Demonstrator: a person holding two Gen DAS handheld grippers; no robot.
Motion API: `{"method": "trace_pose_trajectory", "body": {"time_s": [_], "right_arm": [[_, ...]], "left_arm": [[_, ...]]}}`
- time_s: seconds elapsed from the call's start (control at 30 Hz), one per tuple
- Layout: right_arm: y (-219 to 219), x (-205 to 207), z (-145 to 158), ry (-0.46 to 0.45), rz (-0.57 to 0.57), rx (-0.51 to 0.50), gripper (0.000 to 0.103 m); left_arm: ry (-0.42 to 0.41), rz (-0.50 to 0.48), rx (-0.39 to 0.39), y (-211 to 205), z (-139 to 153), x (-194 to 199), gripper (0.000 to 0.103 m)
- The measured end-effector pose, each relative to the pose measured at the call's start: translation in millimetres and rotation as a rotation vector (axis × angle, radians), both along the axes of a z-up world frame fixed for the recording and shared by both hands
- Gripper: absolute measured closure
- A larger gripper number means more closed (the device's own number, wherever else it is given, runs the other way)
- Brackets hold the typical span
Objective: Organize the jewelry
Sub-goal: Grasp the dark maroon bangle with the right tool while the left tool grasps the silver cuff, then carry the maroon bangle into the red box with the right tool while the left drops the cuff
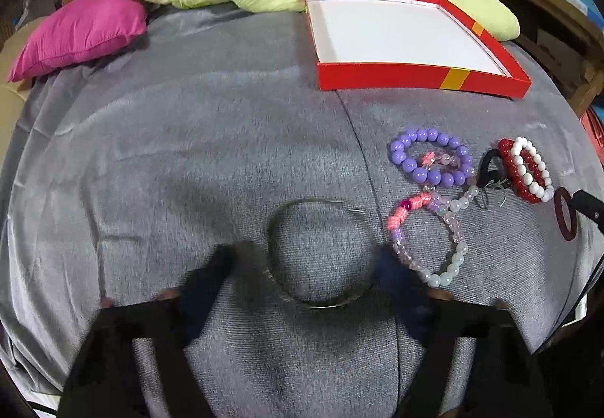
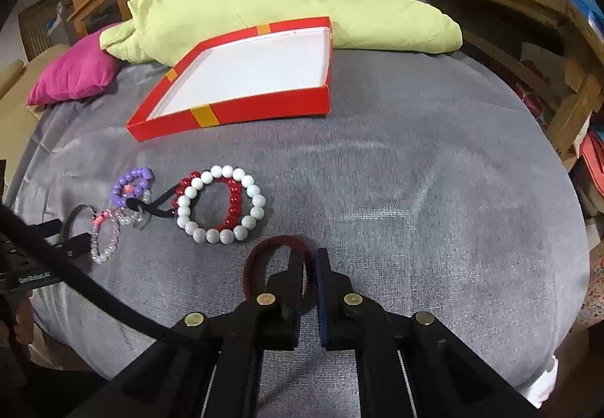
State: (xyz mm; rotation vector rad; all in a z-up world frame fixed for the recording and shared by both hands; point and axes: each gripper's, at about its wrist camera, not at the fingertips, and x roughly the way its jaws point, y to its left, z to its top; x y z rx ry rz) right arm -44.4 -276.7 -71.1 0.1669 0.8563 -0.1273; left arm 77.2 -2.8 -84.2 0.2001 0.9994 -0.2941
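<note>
The box (image 2: 264,108) is red with yellow-orange stripes and white inside. One bracelet (image 1: 430,157) is purple, another (image 2: 221,205) white over red; the ring (image 2: 277,267) looks dark red.

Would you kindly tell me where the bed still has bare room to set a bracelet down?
The red box is empty inside. The blanket is bare right of the white bracelet, and also between the pink pillow and the thin bangle. Left of the white bracelet it is crowded with overlapping bracelets.
</note>
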Motion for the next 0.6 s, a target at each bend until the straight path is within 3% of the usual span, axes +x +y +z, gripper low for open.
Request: {"method": "trace_pose_trajectory", "body": {"time_s": [0.3,0.43,0.47,0.57,0.6], "right_arm": [[-9,-3,12,-0.061,0.005,0.097,0.097],[-13,-1,5,-0.031,-0.008,0.118,0.096],[-14,0,3,-0.017,-0.008,0.127,0.091],[-14,2,-5,0.023,-0.007,0.115,0.041],[-11,2,-8,0.025,0.005,0.105,0.043]], "left_arm": [[-0.019,0.009,-0.037,7,8,-6,0.040],[-0.034,0.038,-0.035,12,11,-5,0.040],[-0.036,0.045,-0.034,12,12,-5,0.040],[-0.043,0.052,-0.037,14,13,-4,0.040],[-0.047,0.053,-0.038,13,14,-4,0.040]]}}
